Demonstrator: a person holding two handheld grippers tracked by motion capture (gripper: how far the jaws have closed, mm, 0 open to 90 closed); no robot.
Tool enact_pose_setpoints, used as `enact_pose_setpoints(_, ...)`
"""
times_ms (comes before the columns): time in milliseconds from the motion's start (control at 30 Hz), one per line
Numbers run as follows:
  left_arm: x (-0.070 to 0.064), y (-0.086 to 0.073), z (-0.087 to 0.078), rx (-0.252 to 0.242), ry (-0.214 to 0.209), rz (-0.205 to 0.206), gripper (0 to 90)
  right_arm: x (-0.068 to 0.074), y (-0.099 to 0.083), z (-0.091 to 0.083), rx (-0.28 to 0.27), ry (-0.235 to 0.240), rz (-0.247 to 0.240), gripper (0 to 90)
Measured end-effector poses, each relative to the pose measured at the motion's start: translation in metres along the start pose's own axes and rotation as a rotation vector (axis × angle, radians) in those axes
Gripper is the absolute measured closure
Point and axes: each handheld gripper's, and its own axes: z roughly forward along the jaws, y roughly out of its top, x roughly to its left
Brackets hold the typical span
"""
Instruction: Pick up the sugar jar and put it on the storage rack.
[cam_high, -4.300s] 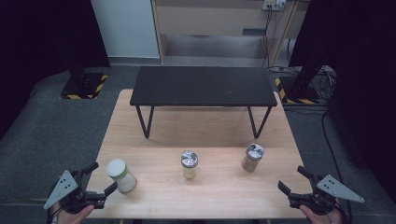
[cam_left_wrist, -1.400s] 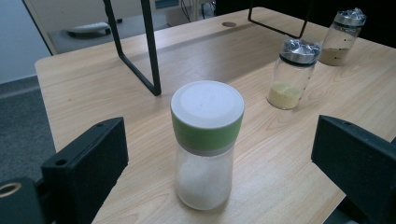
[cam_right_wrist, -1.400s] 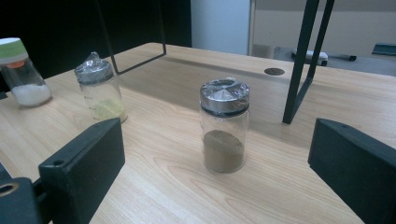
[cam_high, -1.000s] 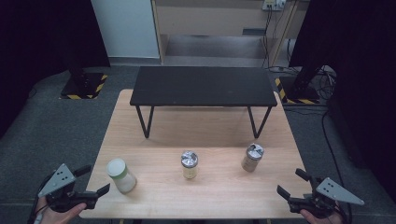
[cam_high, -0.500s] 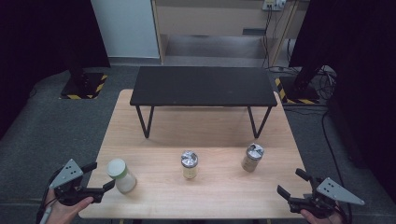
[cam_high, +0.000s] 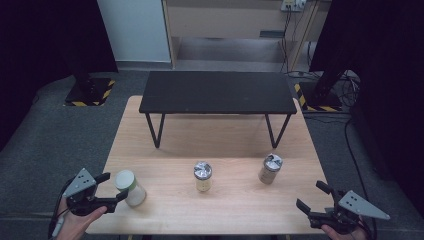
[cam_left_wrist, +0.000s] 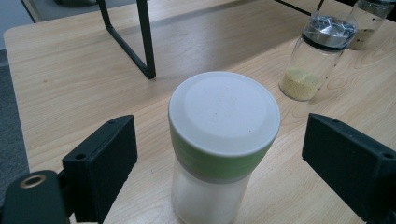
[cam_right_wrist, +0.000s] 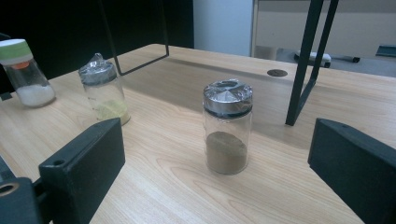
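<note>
the left gripper (cam_high: 111, 192) sat at the near left corner of the wooden table (cam_high: 215, 137), with its two black jaws wide apart. the white-lidded jar (cam_high: 129, 187) stood right between them, and in the left gripper view there was a gap on each side of the jar (cam_left_wrist: 223, 144), so nothing pinched it. the jar had a white lid, a green band under it and white powder at the bottom. it stood near the table's left edge and near the front edge. the right gripper (cam_high: 314, 198) was at the near right corner, its jaws also wide apart and holding nothing. the jar with brown powder (cam_right_wrist: 227, 127) stood a little way ahead of those jaws, with bare wood all around it. the jar with yellow powder (cam_high: 202, 176) stood in the middle of the near half, well apart from the other two. there were three jars, all upright, and two of them had shiny silver lids. one small black table (cam_high: 217, 92) stood on the far half of the wood, with open room under it. no words could be read on any jar.
</note>
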Motion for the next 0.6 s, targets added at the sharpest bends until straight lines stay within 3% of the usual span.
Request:
enact_pose_setpoints(233, 0.001, 0.001, 0.010, 0.003, -0.018, 0.006, 16.5, -0.001, -0.001, 0.000, -0.004, 0.002, 0.010, 4.5)
enact_pose_setpoints(600, 0.001, -0.006, 0.021, -0.014, -0.019, -0.016, 23.8, -0.002, -0.001, 0.000, -0.007, 0.004, 0.018, 4.5)
